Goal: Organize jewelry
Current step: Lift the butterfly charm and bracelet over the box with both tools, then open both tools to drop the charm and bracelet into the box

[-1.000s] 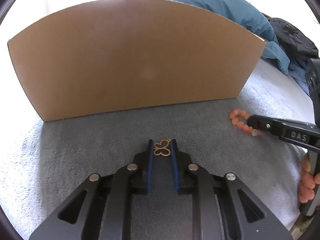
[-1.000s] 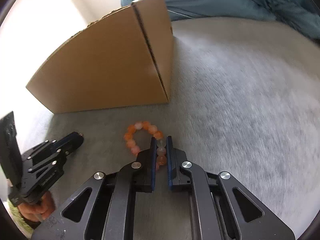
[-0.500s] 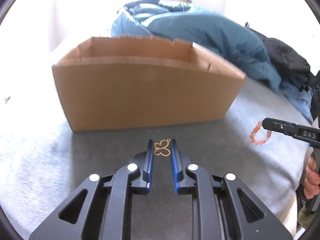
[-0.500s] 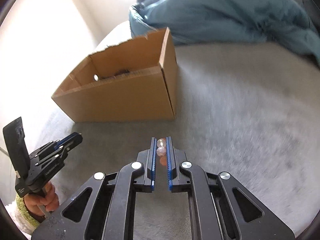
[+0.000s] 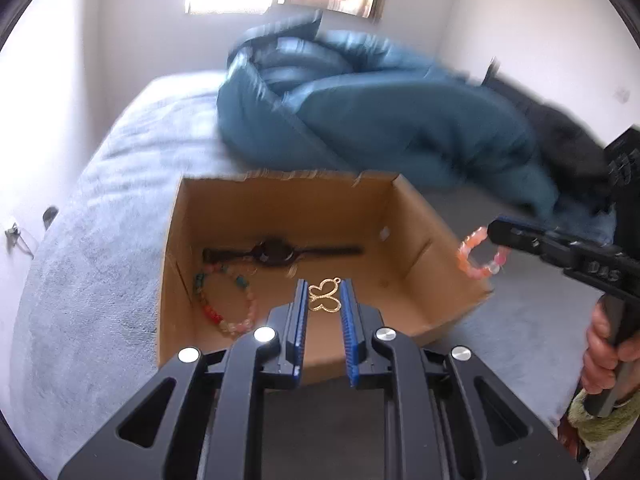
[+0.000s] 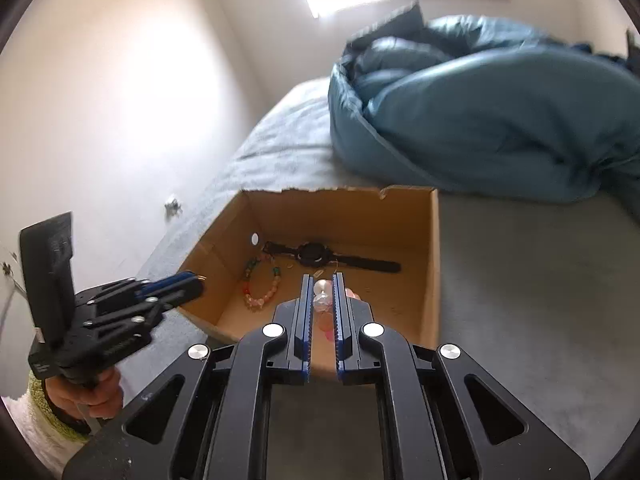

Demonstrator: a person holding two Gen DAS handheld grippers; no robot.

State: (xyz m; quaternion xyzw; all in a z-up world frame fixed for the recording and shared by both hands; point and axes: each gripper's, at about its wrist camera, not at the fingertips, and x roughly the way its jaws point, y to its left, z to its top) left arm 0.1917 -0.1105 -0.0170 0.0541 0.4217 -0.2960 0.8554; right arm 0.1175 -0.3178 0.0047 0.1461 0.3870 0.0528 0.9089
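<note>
The left gripper's [image 5: 322, 300] blue-padded fingers [image 5: 298, 312] were clamped on a flat gold openwork butterfly pendant [image 5: 325, 300], pinched edge to edge right at the tips. And the right gripper's [image 6: 323, 300] fingers [image 6: 305, 308] were squeezed on a bracelet of round orange and pink beads [image 6: 322, 300], most of its loop dangling below the tips, plain to see in the left wrist view!

Ahead of and below both sets of fingers sat the open brown cardboard box [image 5: 420, 216] on the grey bed cover [image 6: 520, 300]. Already on its floor lay a black strap wristwatch [image 5: 276, 252] stretched flat beyond the tips, and a multicoloured beaded bracelet [image 5: 226, 304] to the left of them. A small pale piece or two lay near the watch, too small to make out.

So, my call: partly done, two pieces stowed, two in the air. The pendant hung over the box floor; the orange bracelet hung around the box's right-hand rim. Both drops remained.

The pendant looked thin and rigid. The bracelet looked limp and free to swing.
</note>
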